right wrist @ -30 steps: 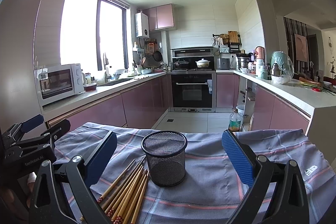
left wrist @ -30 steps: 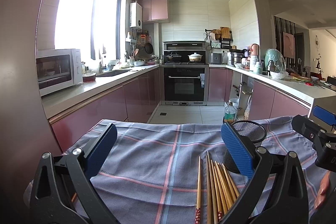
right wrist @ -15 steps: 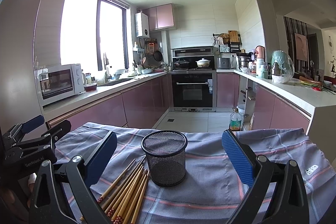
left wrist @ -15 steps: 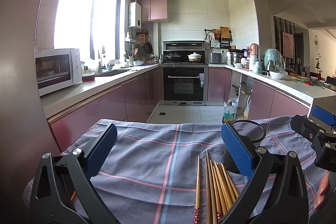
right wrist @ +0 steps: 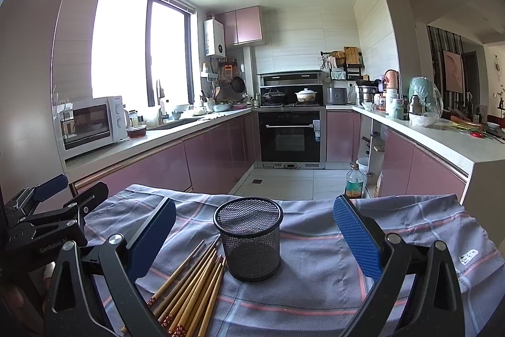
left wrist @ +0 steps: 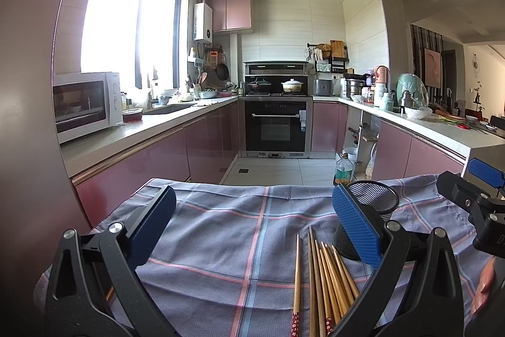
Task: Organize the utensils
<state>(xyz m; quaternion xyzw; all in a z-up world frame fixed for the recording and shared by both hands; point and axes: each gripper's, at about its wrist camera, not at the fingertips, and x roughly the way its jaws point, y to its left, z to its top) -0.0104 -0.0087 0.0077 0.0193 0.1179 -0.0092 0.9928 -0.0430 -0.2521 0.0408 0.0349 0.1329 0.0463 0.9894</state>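
— Chopsticks (right wrist: 189, 283) lie bundled on our checked cloth (left wrist: 221, 229), beside the upright mesh cup (right wrist: 249, 242).

— We hold the left gripper (left wrist: 252, 229) and right gripper (right wrist: 254, 239) spread wide, seemingly empty.

— What colour is the cloth (right wrist: 315, 280)?
— Grey-blue, checked with pink and pale blue stripes.
— And the chopsticks (right wrist: 192, 289)?
— Light brown bamboo, with red ends speckled in white.
— The holder (right wrist: 249, 242)?
— Black wire mesh.
— The tongs?
— Black frames with blue textured pads (right wrist: 356, 239).
— The cabinets (right wrist: 202, 160)?
— Glossy pink, under a pale worktop; the microwave (right wrist: 91, 125) is white.
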